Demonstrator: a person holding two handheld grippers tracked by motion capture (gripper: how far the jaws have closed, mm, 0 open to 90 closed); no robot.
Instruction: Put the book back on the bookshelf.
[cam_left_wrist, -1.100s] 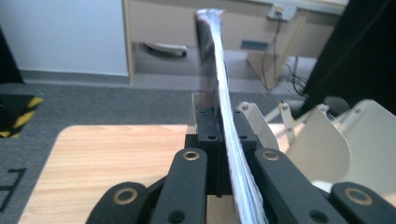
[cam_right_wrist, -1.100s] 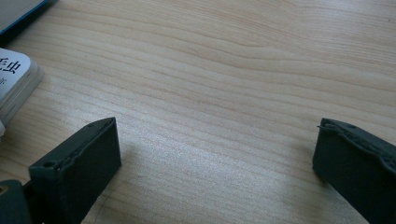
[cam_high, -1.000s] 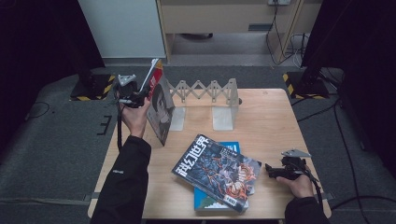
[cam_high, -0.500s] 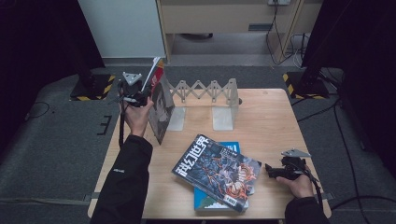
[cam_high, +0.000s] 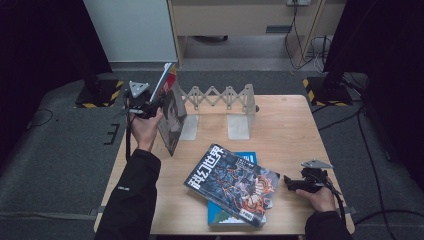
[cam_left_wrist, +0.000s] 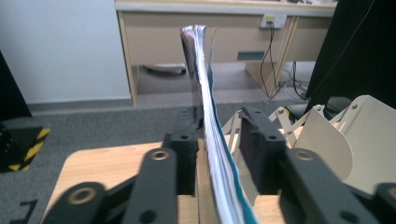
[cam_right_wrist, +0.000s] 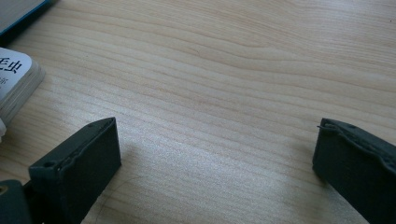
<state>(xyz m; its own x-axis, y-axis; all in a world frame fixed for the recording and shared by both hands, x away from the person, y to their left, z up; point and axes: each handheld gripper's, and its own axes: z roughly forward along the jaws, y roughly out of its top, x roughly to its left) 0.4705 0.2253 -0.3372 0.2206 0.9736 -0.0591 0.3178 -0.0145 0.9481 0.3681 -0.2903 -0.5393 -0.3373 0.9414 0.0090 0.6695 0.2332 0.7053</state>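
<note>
An upright magazine stands on edge at the table's left, by the left end of a folding book rack. My left gripper is at its top edge. In the left gripper view the magazine rises between the jaws of this gripper, which have just been opening; a gap shows at the right pad, so it is open. My right gripper rests low at the table's front right. Its jaws are spread wide over bare wood.
A dark-covered magazine lies flat on a blue book at the front centre; its corner lies left of the right jaws. The rack's beige end plates stand mid-table. Desk and cables sit beyond the far edge.
</note>
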